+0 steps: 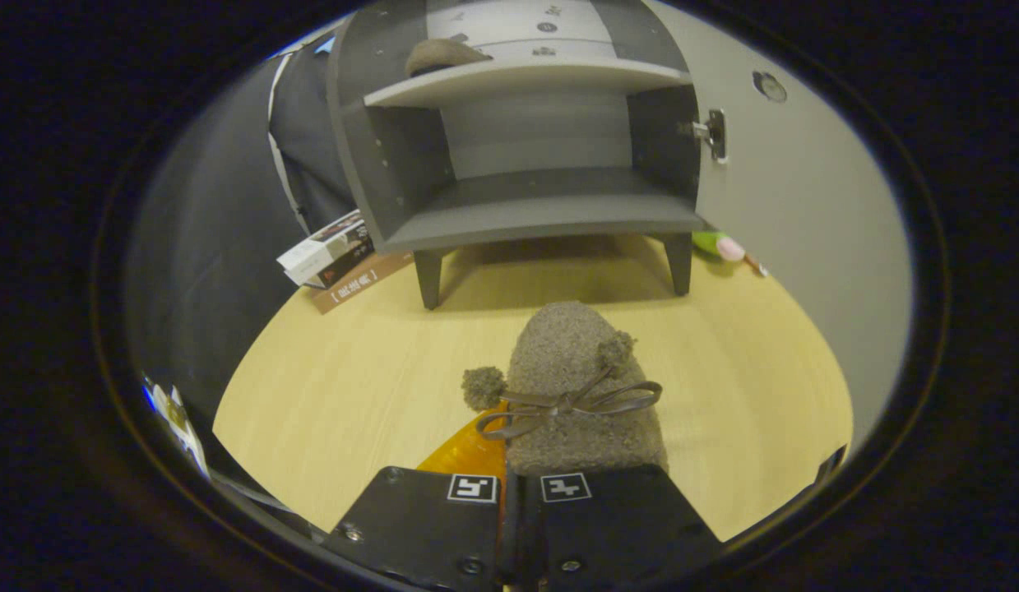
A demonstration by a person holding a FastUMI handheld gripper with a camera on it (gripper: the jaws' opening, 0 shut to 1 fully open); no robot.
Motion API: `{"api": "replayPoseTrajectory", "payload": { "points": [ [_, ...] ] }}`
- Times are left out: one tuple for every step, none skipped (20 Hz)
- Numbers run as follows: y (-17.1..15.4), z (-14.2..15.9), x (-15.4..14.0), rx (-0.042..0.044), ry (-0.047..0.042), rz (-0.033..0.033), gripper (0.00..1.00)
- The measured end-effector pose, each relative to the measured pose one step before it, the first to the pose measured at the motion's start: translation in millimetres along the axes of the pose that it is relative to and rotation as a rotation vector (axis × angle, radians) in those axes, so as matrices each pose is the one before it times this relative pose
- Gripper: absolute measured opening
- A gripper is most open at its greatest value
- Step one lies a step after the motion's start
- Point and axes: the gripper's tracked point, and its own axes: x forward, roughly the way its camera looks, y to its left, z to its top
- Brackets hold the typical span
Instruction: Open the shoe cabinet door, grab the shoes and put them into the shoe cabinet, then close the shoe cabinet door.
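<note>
A brown fuzzy shoe [575, 370] with a ribbon bow and two pompoms sticks out ahead of my gripper [509, 493], toe toward the cabinet. The gripper is shut on the shoe's rear edge, where an orange part [470, 452] shows beside the left finger. Beyond the shoe stands the grey shoe cabinet [542, 218] on short legs. Its door [797, 214] is swung open to the right and its lower shelf is bare. A second brown shoe [443, 56] lies on the upper shelf at the left.
The cabinet stands on a light wooden tabletop [353, 378]. A stack of books [332, 255] lies left of the cabinet's front leg. A green and pink toy [715, 244] sits behind the right leg, near the open door.
</note>
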Motion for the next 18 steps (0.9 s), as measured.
{"api": "replayPoseTrajectory", "payload": {
  "points": [
    [1.39,11.66,-12.08,-0.01169,-0.02843,-0.00379,0.07],
    [0.65,11.54,-11.88,-0.01194,-0.02098,-0.00222,0.07],
    [1.83,13.46,-14.48,-0.01675,-0.02871,-0.00115,0.07],
    [3.48,12.77,-11.66,-0.0097,-0.02584,0.00235,0.06],
    [4.34,16.81,-14.15,-0.01237,-0.03317,0.00695,0.06],
    [3.98,14.27,-11.47,-0.00695,-0.02935,0.00278,0.07],
    [3.22,15.61,-11.62,-0.01526,-0.02855,0.00099,0.07],
    [2.97,16.96,-11.73,-0.00937,-0.03084,0.00287,0.07],
    [2.79,17.68,-9.49,-0.00816,-0.02604,0.00282,0.07],
    [0.55,17.66,-9.24,-0.01487,-0.02928,-0.0041,0.06],
    [0.85,17.07,-4.28,-0.01738,-0.02342,-0.00765,0.06],
    [-2.15,15.6,-4.71,-0.01496,-0.02854,-0.00495,0.06],
    [-1.03,19.62,-1.89,-0.01185,-0.02819,-0.00727,0.06],
    [-1.8,13.93,0.55,-0.00913,-0.01888,-0.00476,0.06],
    [-2.37,17.05,2.63,-0.00208,-0.02174,-0.00832,0.06],
    [-3.89,17.48,3.53,-0.0029,-0.0225,-0.00921,0.06],
    [-3.05,18.08,4.94,-0.00572,-0.0198,-0.00761,0.07],
    [-2.46,16.55,7.56,-0.00667,-0.02295,-0.00872,0.06]
  ]
}}
